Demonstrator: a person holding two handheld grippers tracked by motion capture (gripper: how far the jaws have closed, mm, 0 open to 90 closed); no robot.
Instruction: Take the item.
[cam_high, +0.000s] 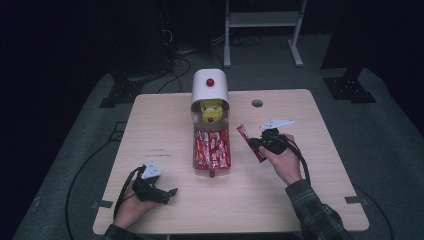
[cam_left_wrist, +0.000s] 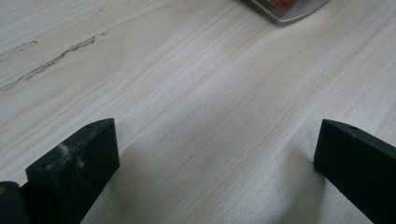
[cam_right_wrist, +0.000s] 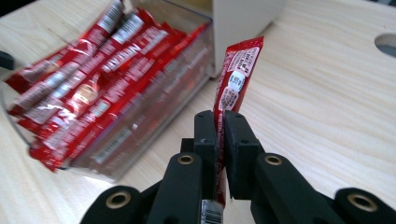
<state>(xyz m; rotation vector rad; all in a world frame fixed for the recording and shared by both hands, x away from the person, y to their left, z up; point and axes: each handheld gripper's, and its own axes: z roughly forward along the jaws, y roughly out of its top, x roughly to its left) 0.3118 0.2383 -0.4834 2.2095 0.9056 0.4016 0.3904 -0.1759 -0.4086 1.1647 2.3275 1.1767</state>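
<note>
Holding 1 red snack stick tight, our right tongs keep it just beside the clear tray of sticks. Our left tongs sit wide open and empty over the table. We should probably keep squeezing so it cannot slip.

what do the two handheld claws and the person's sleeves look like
Both are black two-jaw tools. The left claw and right claw each carry a pale grey three-cornered plate on top and trail a black cable looping back toward the person. In the right gripper view, the linkage arms show brass-coloured pivot rings, and the jaws are flat black blocks. The right sleeve is a dark plaid pattern.
</note>
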